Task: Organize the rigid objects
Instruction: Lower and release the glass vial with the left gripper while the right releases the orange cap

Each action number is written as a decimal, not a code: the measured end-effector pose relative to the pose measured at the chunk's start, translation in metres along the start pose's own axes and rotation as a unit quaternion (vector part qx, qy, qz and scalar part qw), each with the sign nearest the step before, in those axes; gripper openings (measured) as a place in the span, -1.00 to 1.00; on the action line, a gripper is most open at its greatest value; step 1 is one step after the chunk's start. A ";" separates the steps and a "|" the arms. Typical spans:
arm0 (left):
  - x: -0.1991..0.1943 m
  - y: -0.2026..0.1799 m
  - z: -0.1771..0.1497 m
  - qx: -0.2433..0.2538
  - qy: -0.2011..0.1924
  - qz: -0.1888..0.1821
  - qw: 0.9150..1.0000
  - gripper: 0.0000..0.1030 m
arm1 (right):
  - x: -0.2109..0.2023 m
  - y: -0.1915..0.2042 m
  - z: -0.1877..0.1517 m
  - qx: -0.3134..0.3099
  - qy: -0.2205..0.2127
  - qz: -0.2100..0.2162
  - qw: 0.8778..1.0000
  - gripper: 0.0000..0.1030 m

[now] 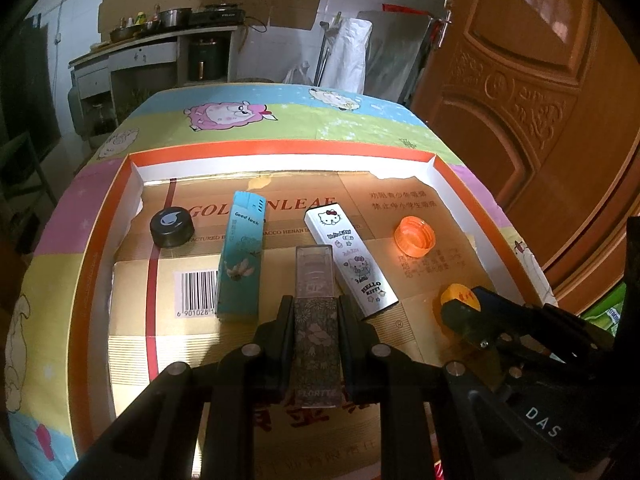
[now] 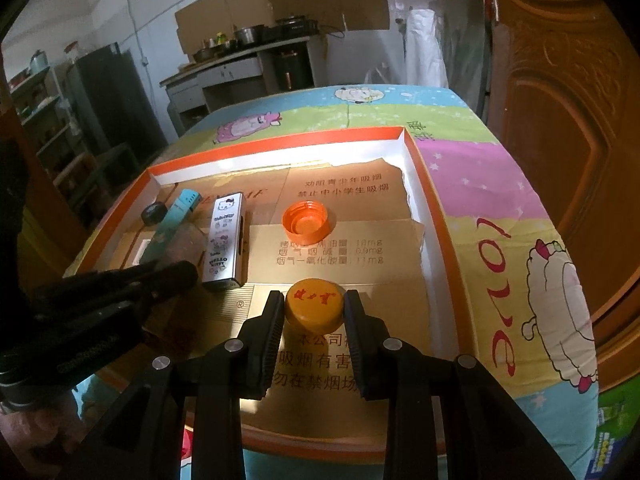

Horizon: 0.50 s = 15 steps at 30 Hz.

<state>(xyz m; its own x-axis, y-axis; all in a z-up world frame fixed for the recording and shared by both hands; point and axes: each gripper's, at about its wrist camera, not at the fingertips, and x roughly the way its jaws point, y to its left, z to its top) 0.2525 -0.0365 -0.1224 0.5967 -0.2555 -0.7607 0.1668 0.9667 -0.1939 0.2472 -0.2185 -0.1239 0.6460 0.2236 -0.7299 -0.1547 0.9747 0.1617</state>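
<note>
My left gripper point(image 1: 314, 308) is shut on a floral Flortte box with a clear top point(image 1: 315, 304), held low over the cardboard floor of an orange-rimmed tray point(image 1: 280, 148). Beside it lie a teal Good Luck box point(image 1: 240, 264), a white Hello Kitty box point(image 1: 350, 260), a black round cap point(image 1: 172, 227) and an orange cap lying open side up point(image 1: 414, 236). My right gripper point(image 2: 314, 306) is shut on a yellow-orange cap with red writing point(image 2: 315, 308), near the tray's front. The orange cap point(image 2: 307, 224) and the Hello Kitty box point(image 2: 223, 244) also show in the right wrist view.
The tray point(image 2: 412, 148) sits on a table with a cartoon sheep cloth point(image 2: 520, 240). A carved wooden door point(image 1: 540, 100) stands to the right. A kitchen counter with pots point(image 1: 160, 28) is behind the table.
</note>
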 end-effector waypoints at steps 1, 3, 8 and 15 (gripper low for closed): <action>0.000 0.001 0.000 -0.003 0.000 -0.002 1.000 -0.60 | 0.000 0.000 0.000 0.001 0.000 0.000 1.000 -0.39; 0.001 0.002 0.002 -0.009 0.000 -0.007 1.000 -0.60 | 0.000 0.000 0.000 0.000 0.000 0.000 1.000 -0.39; 0.001 0.003 0.003 -0.015 -0.005 -0.012 1.000 -0.54 | 0.000 0.000 0.000 -0.001 0.000 0.001 1.000 -0.36; -0.003 0.007 0.003 -0.017 -0.012 -0.008 1.000 -0.22 | 0.000 0.002 0.000 -0.004 0.000 0.003 1.000 -0.28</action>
<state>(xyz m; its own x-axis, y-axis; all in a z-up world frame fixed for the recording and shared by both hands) 0.2543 -0.0290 -0.1190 0.6133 -0.2707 -0.7420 0.1492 0.9622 -0.2277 0.2465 -0.2163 -0.1233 0.6452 0.2303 -0.7285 -0.1652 0.9730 0.1613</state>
